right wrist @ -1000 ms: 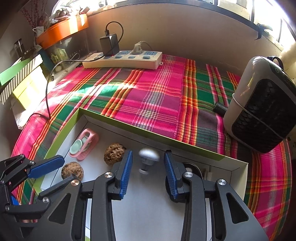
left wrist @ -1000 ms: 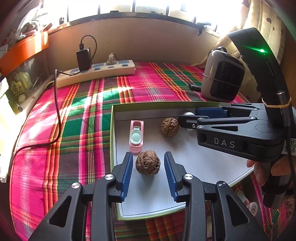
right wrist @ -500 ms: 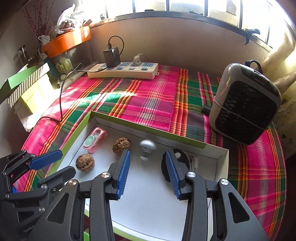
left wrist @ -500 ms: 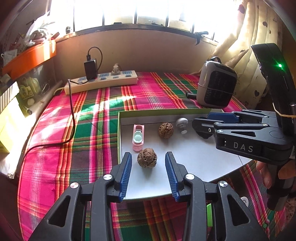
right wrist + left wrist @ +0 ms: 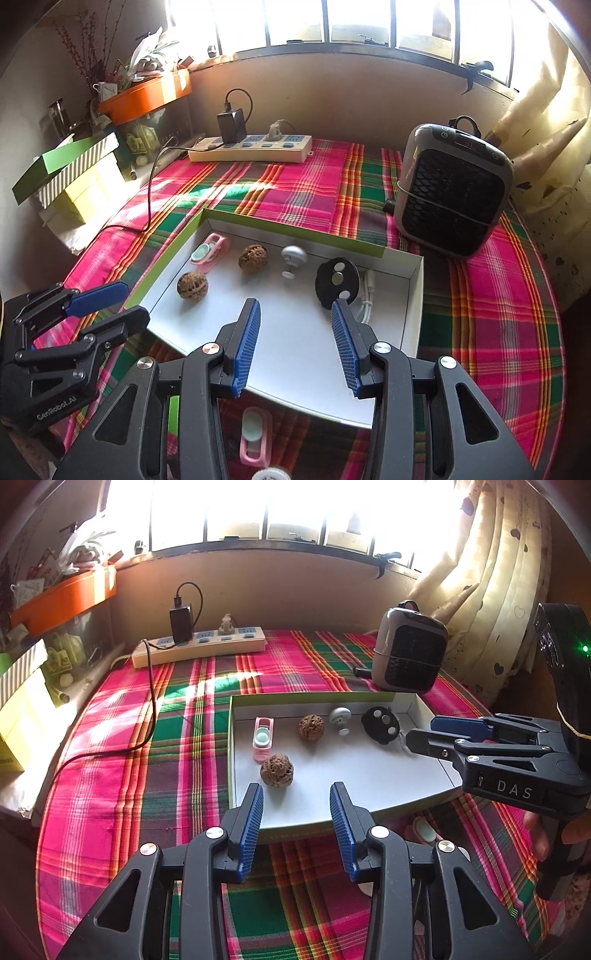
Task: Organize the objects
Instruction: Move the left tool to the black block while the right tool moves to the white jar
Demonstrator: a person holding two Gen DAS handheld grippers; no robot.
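Note:
A shallow white box with a green rim (image 5: 231, 746) (image 5: 164, 266) lies on the plaid cloth. In it are two walnuts (image 5: 277, 770) (image 5: 311, 728), a pink clip (image 5: 263, 738), a white knob (image 5: 340, 718), a black disc (image 5: 380, 723) and a white cable (image 5: 365, 302). My left gripper (image 5: 295, 797) is open and empty above the box's near edge, the nearer walnut just ahead of its left finger. My right gripper (image 5: 295, 314) is open and empty too, short of the disc (image 5: 336, 282). Each gripper shows in the other's view (image 5: 424, 733) (image 5: 129, 302).
A second pink clip (image 5: 253, 435) lies on the cloth below the box's near edge. A grey heater (image 5: 452, 192) stands at the back right, a power strip (image 5: 251, 147) with a black charger and cable at the back. Boxes (image 5: 70, 173) and an orange tray (image 5: 144, 96) crowd the left.
Both grippers have drawn back and risen. The walnut that lay between the left fingers and the knob between the right fingers now lie ahead of them in the box.

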